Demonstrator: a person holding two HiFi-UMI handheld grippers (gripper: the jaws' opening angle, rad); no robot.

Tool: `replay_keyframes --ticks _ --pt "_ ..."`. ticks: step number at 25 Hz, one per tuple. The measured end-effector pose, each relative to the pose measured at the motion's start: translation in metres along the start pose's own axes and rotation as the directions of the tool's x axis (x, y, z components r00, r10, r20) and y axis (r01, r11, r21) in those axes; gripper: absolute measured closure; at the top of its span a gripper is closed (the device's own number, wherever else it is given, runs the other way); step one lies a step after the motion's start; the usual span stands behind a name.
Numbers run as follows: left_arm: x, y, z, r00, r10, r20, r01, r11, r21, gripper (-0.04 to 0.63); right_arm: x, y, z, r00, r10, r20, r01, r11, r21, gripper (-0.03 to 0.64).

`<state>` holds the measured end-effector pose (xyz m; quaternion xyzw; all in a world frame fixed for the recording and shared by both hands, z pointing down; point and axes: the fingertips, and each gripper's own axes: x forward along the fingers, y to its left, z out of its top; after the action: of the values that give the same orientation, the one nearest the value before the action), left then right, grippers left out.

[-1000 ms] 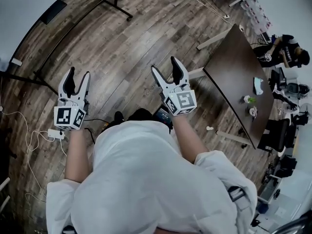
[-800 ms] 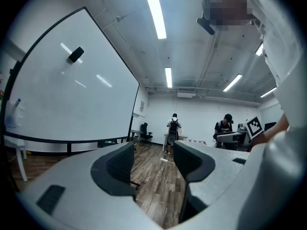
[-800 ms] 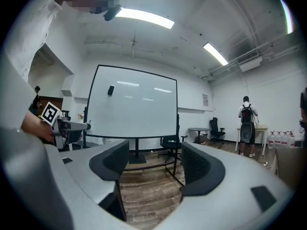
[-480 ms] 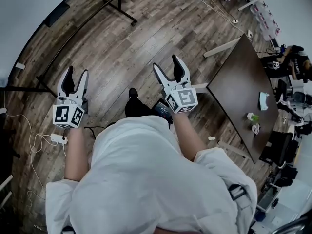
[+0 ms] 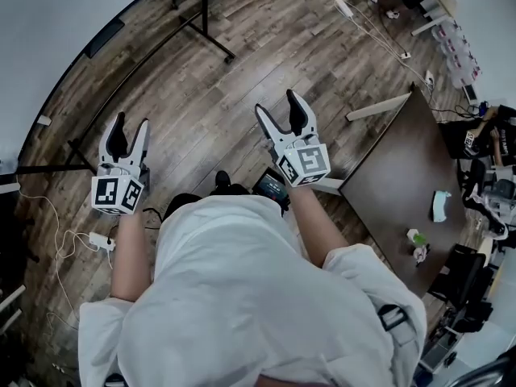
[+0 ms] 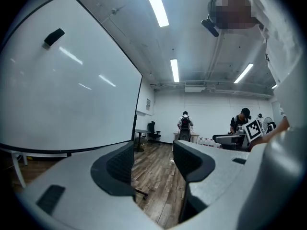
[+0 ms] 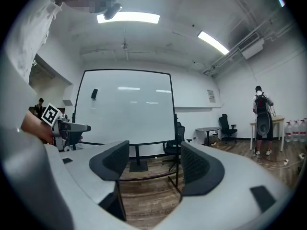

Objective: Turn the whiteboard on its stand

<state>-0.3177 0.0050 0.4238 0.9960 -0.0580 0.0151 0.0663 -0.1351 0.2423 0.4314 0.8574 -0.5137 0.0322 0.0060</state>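
The whiteboard (image 5: 56,22) fills the head view's upper left, its black stand leg (image 5: 205,24) running over the wood floor. The left gripper view has the whiteboard (image 6: 62,90) close on the left, a black eraser (image 6: 53,36) stuck on it. Seen from the right gripper view, the whiteboard (image 7: 127,107) stands ahead on its stand base (image 7: 139,166). My left gripper (image 5: 129,129) is open and empty, short of the board's lower edge. My right gripper (image 5: 282,111) is open and empty too, over bare floor. Both grippers (image 6: 153,162) (image 7: 153,166) touch nothing.
A dark table (image 5: 403,184) with small items stands at the right. White cables and a power strip (image 5: 101,240) lie on the floor at the left. Office chairs (image 7: 225,126) and a standing person (image 7: 261,114) are in the room's background.
The person has stepped closer to the whiteboard; the board and stand leg have grown in the head view and the table has slid right. Both grippers stay open.
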Motion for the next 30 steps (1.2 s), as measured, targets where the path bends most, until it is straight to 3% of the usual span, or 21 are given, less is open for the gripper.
replay_keyframes --ticks 5,15,20,30 --pt "0.045 0.007 0.009 0.999 0.026 0.047 -0.023 0.998 -0.055 0.354 0.033 -0.019 -0.015 0.999 0.045 -0.029 -0.045 0.999 0.022 0.282" --pt "0.131 0.063 -0.012 0.999 0.040 0.000 -0.040 0.998 -0.052 0.354 0.132 -0.065 -0.023 0.995 0.076 -0.061 -0.076 0.997 0.003 0.282" --pt "0.192 0.108 -0.024 0.999 0.038 0.001 -0.038 0.995 -0.093 0.354 0.201 -0.085 -0.030 0.991 0.086 -0.105 -0.087 0.996 0.001 0.282" --pt "0.317 0.209 0.005 0.997 0.057 0.044 -0.053 0.994 -0.096 0.354 0.376 -0.134 0.026 0.989 0.124 -0.085 -0.129 0.990 -0.057 0.284"
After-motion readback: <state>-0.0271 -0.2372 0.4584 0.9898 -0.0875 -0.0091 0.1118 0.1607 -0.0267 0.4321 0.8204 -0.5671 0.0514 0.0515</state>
